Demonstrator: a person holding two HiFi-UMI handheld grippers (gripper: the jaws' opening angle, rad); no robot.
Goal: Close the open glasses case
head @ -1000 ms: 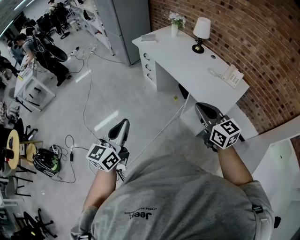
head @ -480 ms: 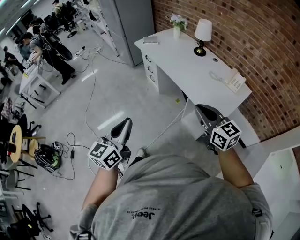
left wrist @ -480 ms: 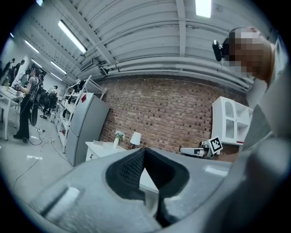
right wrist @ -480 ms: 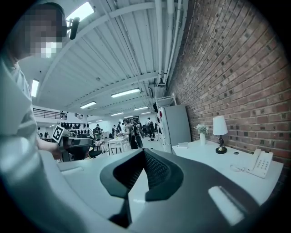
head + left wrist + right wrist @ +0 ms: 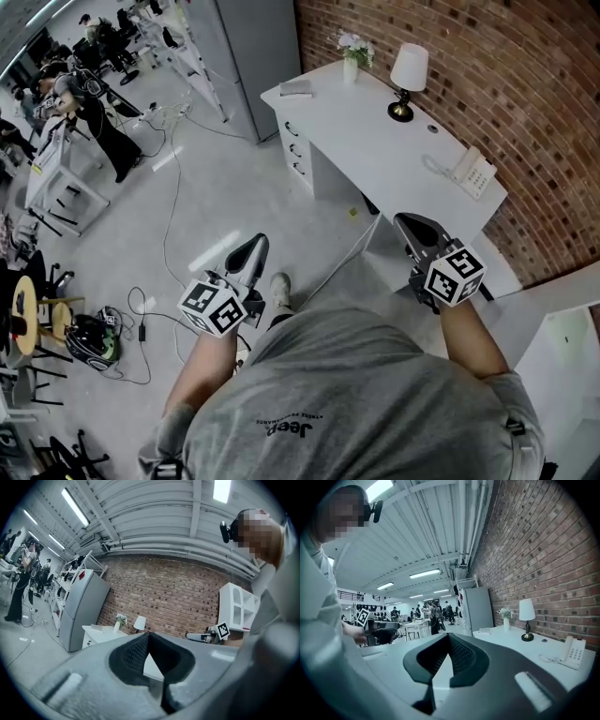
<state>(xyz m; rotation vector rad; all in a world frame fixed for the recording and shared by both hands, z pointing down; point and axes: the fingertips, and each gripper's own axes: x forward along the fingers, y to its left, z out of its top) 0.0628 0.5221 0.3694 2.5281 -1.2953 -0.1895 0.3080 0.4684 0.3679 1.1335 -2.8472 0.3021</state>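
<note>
Nearest, a person in a grey shirt (image 5: 347, 403) holds both tools out over the floor (image 5: 187, 197), each with its marker cube (image 5: 211, 307) close to the hand. The left tongs (image 5: 250, 251) point ahead over the grey floor; in the left gripper view their jaws meet at the tips with nothing between them (image 5: 149, 637). The right tongs (image 5: 413, 225) hover near the close end of the white bench (image 5: 375, 155), apart from it, and the right gripper view shows them pressed together and empty as well (image 5: 449, 637). A shoe (image 5: 279, 289) shows just beside the left tongs, and a white cable (image 5: 173, 202) runs across the floor. On the bench, going away, stand a telephone (image 5: 473, 172), a small lamp (image 5: 407, 75) and a vase of flowers (image 5: 352, 52). The glasses case (image 5: 295, 88) lies at the bench's far corner, near the vase and well apart from both tongs; it is too small to tell how its lid stands. A brick wall (image 5: 487, 66) backs the bench, a grey cabinet (image 5: 253, 42) stands past it, and people (image 5: 89, 94) work far off.
</note>
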